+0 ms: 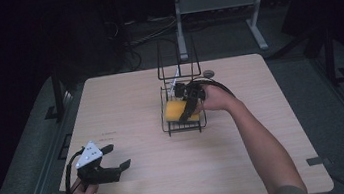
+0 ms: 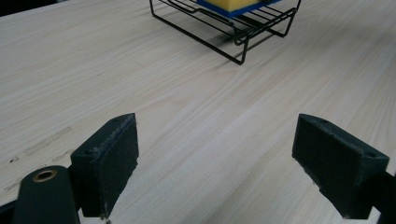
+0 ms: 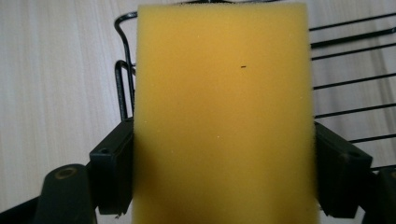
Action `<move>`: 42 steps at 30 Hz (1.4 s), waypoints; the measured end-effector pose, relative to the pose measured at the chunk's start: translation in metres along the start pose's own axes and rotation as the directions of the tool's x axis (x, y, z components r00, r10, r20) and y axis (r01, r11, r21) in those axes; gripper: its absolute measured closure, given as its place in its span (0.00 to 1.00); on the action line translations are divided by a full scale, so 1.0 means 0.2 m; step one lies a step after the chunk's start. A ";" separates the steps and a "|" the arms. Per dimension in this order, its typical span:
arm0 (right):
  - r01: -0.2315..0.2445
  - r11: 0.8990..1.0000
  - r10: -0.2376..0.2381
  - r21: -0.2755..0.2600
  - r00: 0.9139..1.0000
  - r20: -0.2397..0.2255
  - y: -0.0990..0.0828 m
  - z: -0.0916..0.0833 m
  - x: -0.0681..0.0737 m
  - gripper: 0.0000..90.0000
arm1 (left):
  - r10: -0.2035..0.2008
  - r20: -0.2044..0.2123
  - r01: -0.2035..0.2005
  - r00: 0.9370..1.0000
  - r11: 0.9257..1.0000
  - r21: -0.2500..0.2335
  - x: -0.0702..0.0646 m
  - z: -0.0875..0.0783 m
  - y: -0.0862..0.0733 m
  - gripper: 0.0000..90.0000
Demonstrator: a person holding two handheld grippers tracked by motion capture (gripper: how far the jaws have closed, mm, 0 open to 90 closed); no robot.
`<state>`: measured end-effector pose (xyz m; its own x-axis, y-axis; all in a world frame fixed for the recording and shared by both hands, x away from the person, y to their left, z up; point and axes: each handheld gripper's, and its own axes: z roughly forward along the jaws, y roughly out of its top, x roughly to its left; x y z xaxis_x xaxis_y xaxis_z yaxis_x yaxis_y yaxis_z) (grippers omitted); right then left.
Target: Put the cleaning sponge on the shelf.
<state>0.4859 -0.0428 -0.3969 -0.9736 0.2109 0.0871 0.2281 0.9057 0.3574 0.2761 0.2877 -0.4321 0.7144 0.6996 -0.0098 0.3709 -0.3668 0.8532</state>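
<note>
Dark room, pale wood table (image 1: 126, 108), wire rack (image 1: 183, 115) mid-table. Right gripper (image 3: 223, 172) clamped on yellow sponge (image 3: 222, 112) over rack; left gripper (image 2: 215, 163) open, idle. Could snag wires, probably tipping rack.

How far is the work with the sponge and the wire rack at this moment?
Done: the yellow sponge is already at the black wire rack, lying over its bars. In hand: the right hand-held gripper has its jaws on both sides of the sponge. Left: letting go and drawing back. The left hand-held gripper waits open over the table.
</note>
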 end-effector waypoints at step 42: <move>-0.008 0.998 0.012 -0.069 0.998 0.059 -0.04 0.00 0.04 0.17 | -0.007 0.011 0.007 1.000 1.000 0.001 0.00 0.00 -0.01 0.16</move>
<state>0.4767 -0.0477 -0.3988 -0.9694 0.2428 0.0364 0.2353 0.8764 0.4203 0.2752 0.2884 -0.4327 0.7185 0.6952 -0.0219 0.3769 -0.3626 0.8523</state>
